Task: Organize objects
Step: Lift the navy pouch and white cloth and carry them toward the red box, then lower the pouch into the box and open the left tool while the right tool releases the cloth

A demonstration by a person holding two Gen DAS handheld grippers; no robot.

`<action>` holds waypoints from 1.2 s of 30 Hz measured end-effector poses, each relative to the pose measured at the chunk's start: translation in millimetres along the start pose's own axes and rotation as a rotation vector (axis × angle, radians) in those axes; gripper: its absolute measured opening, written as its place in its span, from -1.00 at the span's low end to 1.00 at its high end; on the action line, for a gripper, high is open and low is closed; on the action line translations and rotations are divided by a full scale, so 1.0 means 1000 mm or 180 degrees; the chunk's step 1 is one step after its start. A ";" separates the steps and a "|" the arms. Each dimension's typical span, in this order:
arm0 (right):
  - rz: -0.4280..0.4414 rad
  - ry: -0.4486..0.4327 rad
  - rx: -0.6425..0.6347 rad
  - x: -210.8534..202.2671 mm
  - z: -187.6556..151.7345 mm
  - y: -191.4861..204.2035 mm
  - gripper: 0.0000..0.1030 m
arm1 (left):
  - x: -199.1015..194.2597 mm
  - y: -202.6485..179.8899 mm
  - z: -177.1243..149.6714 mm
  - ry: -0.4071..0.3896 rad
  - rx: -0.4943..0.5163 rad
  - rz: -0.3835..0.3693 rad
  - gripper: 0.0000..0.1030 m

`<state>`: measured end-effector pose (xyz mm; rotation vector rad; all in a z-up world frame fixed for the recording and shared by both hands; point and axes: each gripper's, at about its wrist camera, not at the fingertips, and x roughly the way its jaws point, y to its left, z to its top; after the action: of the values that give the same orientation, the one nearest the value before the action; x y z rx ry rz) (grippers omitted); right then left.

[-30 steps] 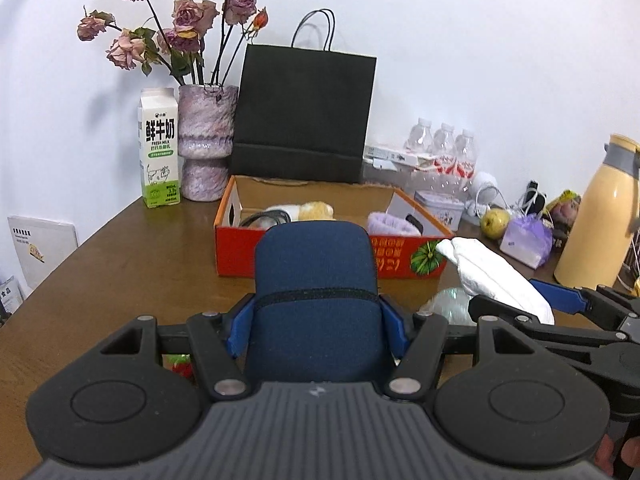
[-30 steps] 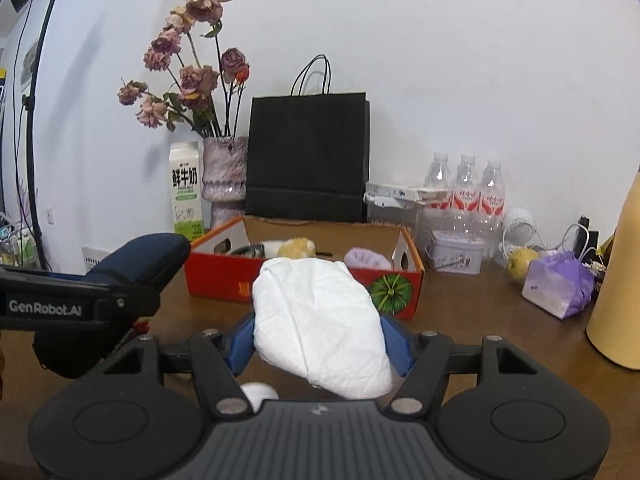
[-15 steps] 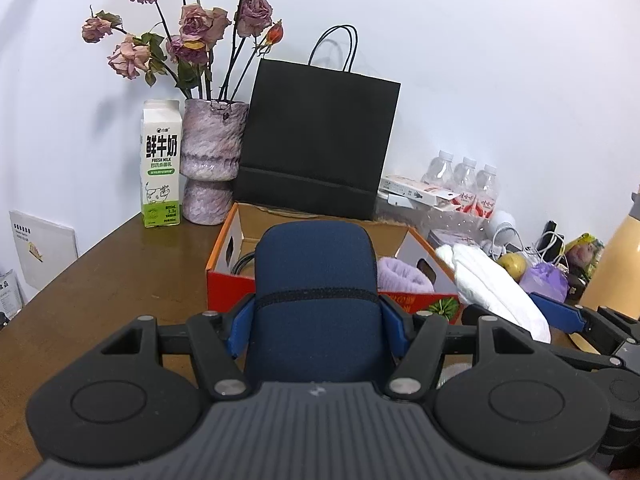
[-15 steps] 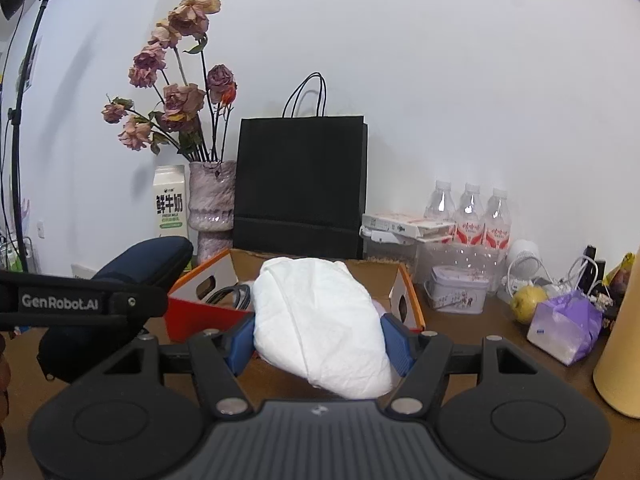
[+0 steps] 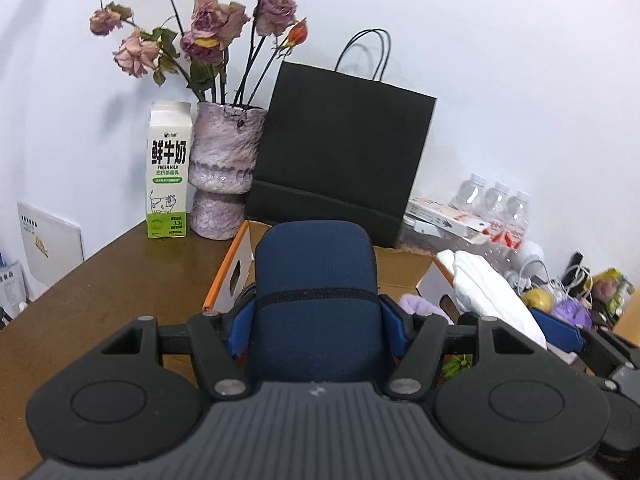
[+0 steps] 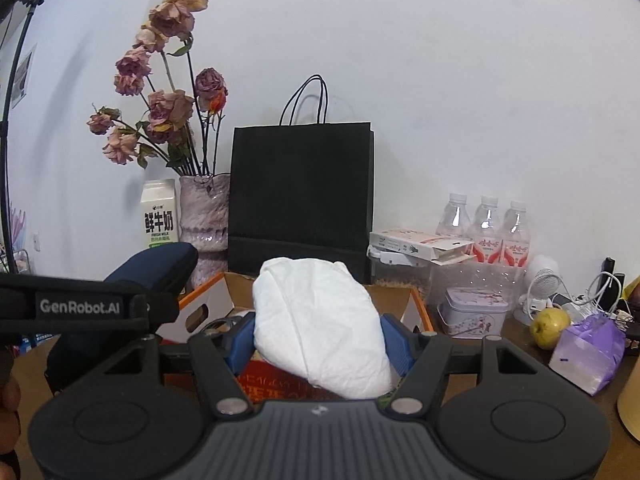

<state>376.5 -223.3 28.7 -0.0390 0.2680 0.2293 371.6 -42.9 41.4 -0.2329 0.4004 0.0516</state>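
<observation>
Left gripper point(image 5: 316, 316) and right gripper point(image 6: 318, 334) level, side by side — both clamped on loads.

box interior point(image 5: 400, 270) mostly hidden, yellow flask point(image 6: 630, 408) cut off

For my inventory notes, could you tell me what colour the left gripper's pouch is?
The pouch is navy blue, clearest in the left wrist view.

A dark blue zippered pouch point(image 5: 316, 300) sits clamped upright above the near edge of an orange-rimmed cardboard box point(image 5: 236, 258); beside it, a crumpled white cloth bundle point(image 6: 320, 320) hangs over the same box
</observation>
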 end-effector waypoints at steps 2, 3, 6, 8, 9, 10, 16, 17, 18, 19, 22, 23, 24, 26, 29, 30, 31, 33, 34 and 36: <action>0.0010 0.0010 -0.0002 0.007 0.001 -0.001 0.25 | 0.008 0.001 0.004 0.0006 -0.0039 0.0011 0.26; 0.0010 0.0018 -0.0010 0.011 0.001 -0.001 0.25 | 0.012 0.001 0.006 0.0007 -0.0050 0.0021 0.26; 0.0012 0.0051 -0.0023 0.022 0.003 -0.003 0.25 | 0.023 0.001 0.010 0.0007 -0.0060 0.0053 0.26; 0.0009 0.0067 -0.0021 0.030 0.004 -0.004 0.25 | 0.031 0.000 0.011 0.0016 -0.0061 0.0082 0.26; 0.0008 0.0075 -0.0017 0.033 0.004 -0.005 0.25 | 0.034 0.000 0.012 0.0025 -0.0061 0.0091 0.26; 0.0004 0.0083 -0.0009 0.037 0.005 -0.006 0.25 | 0.038 0.000 0.013 0.0034 -0.0060 0.0098 0.26; -0.0001 0.0142 0.0028 0.056 0.007 -0.011 0.25 | 0.058 0.002 0.017 0.0084 -0.0043 0.0145 0.26; 0.0001 0.0149 0.0031 0.060 0.007 -0.012 0.25 | 0.061 0.002 0.018 0.0088 -0.0044 0.0150 0.26; 0.0003 0.0153 0.0032 0.063 0.008 -0.013 0.25 | 0.064 0.002 0.019 0.0091 -0.0043 0.0154 0.26; 0.0004 0.0158 0.0032 0.066 0.009 -0.014 0.25 | 0.066 0.002 0.020 0.0091 -0.0040 0.0156 0.26; 0.0014 0.0179 0.0030 0.076 0.011 -0.017 0.25 | 0.075 0.001 0.023 0.0090 -0.0032 0.0165 0.26; 0.0023 0.0189 0.0029 0.079 0.011 -0.017 0.25 | 0.079 0.001 0.024 0.0091 -0.0030 0.0170 0.26; 0.0028 0.0197 0.0026 0.083 0.012 -0.018 0.25 | 0.081 0.001 0.025 0.0090 -0.0024 0.0164 0.26; 0.0024 0.0211 0.0019 0.090 0.013 -0.021 0.25 | 0.087 0.003 0.027 0.0094 -0.0027 0.0174 0.26; 0.0020 0.0238 0.0018 0.101 0.014 -0.024 0.25 | 0.097 0.004 0.031 0.0093 -0.0023 0.0198 0.26; 0.0020 0.0249 0.0015 0.104 0.014 -0.025 0.25 | 0.100 0.004 0.032 0.0098 -0.0021 0.0207 0.26; 0.0022 0.0264 0.0010 0.107 0.014 -0.025 0.25 | 0.103 0.004 0.032 0.0104 -0.0016 0.0214 0.26; 0.0024 0.0290 0.0001 0.114 0.014 -0.027 0.25 | 0.109 0.004 0.032 0.0125 0.0004 0.0218 0.26; 0.0025 0.0302 -0.0004 0.117 0.014 -0.028 0.25 | 0.112 0.004 0.032 0.0132 0.0016 0.0220 0.26; 0.0015 0.0320 -0.0015 0.123 0.014 -0.029 0.25 | 0.117 0.003 0.032 0.0139 0.0038 0.0232 0.26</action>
<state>502.4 -223.6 9.7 -0.0547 0.3676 0.2329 491.1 -31.7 23.2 -0.2077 0.4527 0.1158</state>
